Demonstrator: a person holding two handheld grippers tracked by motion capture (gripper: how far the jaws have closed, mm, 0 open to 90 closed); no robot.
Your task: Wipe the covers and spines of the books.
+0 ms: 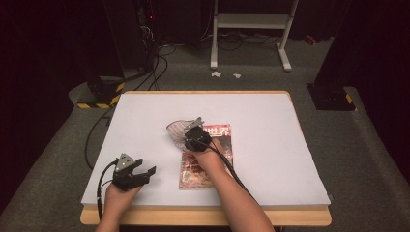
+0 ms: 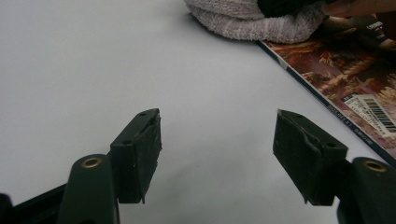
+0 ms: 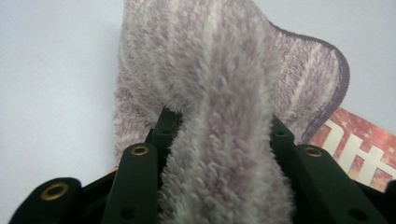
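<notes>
Pinching a fluffy lilac striped cloth (image 1: 178, 130) at frame centre over the red glossy magazine (image 1: 212, 159), the right gripper (image 1: 196, 137) is nearer, while the left gripper (image 1: 145, 173) rests lower left, fingers wide and empty.

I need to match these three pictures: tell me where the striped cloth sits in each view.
High view: the cloth is mid-table, at the right gripper.
Left gripper view: top edge, right of centre.
Right gripper view: centre, pinched between the jaws.
Shared landmark: the magazine beside it.
</notes>
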